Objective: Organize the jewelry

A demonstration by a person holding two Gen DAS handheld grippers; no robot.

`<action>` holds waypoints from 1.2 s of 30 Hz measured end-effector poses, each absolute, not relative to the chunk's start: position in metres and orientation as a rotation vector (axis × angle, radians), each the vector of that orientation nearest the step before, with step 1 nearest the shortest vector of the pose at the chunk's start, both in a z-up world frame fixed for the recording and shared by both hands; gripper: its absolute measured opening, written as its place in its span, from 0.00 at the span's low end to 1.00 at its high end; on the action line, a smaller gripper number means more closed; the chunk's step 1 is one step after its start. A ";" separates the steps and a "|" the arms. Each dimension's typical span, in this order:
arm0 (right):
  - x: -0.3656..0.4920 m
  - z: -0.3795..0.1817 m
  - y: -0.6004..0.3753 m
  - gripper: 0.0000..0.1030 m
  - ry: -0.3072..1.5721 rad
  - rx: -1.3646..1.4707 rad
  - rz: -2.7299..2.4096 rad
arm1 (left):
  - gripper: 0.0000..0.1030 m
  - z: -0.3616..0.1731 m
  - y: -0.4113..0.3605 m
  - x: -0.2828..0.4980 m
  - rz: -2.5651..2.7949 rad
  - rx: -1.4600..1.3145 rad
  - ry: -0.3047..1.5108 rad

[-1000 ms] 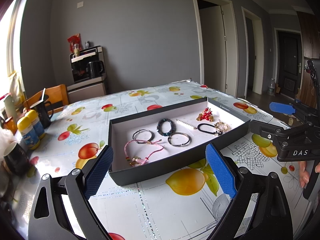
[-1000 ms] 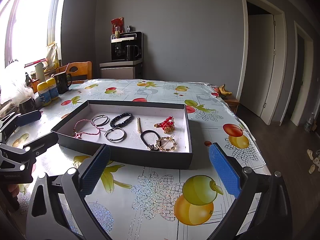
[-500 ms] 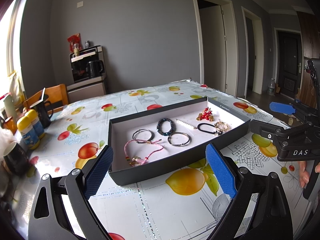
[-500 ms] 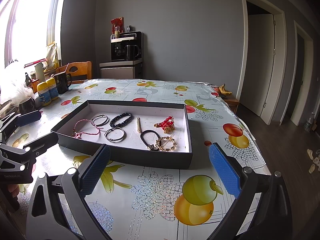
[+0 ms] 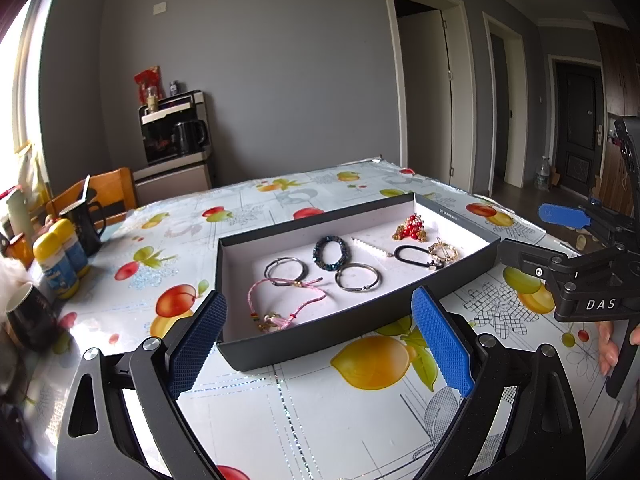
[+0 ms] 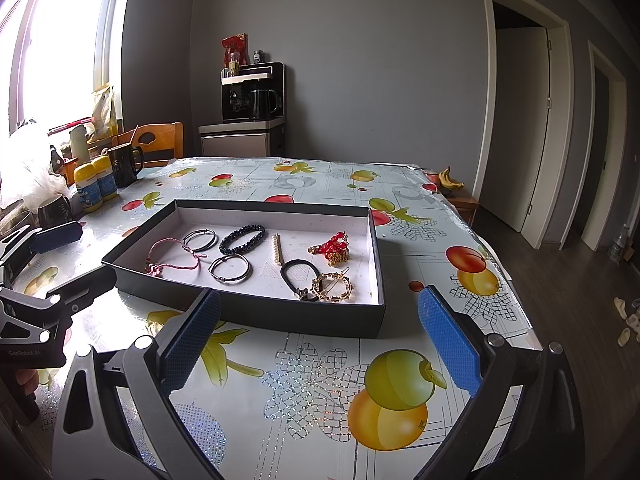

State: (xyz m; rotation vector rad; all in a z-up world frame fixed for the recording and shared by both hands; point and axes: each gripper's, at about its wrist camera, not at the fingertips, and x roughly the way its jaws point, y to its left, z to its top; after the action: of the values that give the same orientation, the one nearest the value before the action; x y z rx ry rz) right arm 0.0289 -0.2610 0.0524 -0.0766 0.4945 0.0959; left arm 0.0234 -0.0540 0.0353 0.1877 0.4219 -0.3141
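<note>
A shallow black box (image 5: 332,340) (image 6: 256,312) with a white floor lies on the fruit-print table. Inside lie a pink cord bracelet (image 5: 280,300) (image 6: 172,256), a thin dark bangle (image 5: 286,268), a silver bangle (image 5: 357,277) (image 6: 230,268), a dark beaded bracelet (image 5: 331,247) (image 6: 242,238), a pearl bar (image 5: 370,246) (image 6: 277,249), a red bead piece (image 5: 410,227) (image 6: 334,246), a black hair tie (image 5: 416,256) (image 6: 300,274) and a gold clip (image 5: 442,250) (image 6: 332,286). My left gripper (image 5: 320,344) stands open before the box's near wall. My right gripper (image 6: 320,344) is open at the box's right corner. Both hold nothing.
Two yellow-capped bottles (image 5: 60,256) (image 6: 96,182), dark mugs (image 5: 86,220) (image 6: 124,164) and a cup (image 5: 30,312) crowd the table's left side by a wooden chair (image 5: 100,196). Bananas (image 6: 450,180) lie beyond the far right corner. The table edge (image 6: 516,304) runs close on the right.
</note>
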 end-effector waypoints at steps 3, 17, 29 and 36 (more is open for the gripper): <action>0.029 0.052 -0.261 0.95 0.495 -0.077 0.096 | 0.93 0.035 -0.054 0.023 -0.314 0.188 0.422; 0.029 0.052 -0.261 0.95 0.495 -0.076 0.096 | 0.93 0.036 -0.054 0.024 -0.314 0.187 0.423; 0.029 0.052 -0.261 0.95 0.498 -0.077 0.095 | 0.93 0.030 -0.055 0.026 -0.319 0.180 0.444; 0.029 0.052 -0.261 0.95 0.499 -0.076 0.095 | 0.95 0.031 -0.055 0.025 -0.316 0.187 0.444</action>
State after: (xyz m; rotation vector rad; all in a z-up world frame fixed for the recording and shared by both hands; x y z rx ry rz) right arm 0.0286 -0.2608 0.0518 -0.0762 0.4986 0.0952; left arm 0.0246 -0.0546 0.0315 0.1869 0.4443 -0.3155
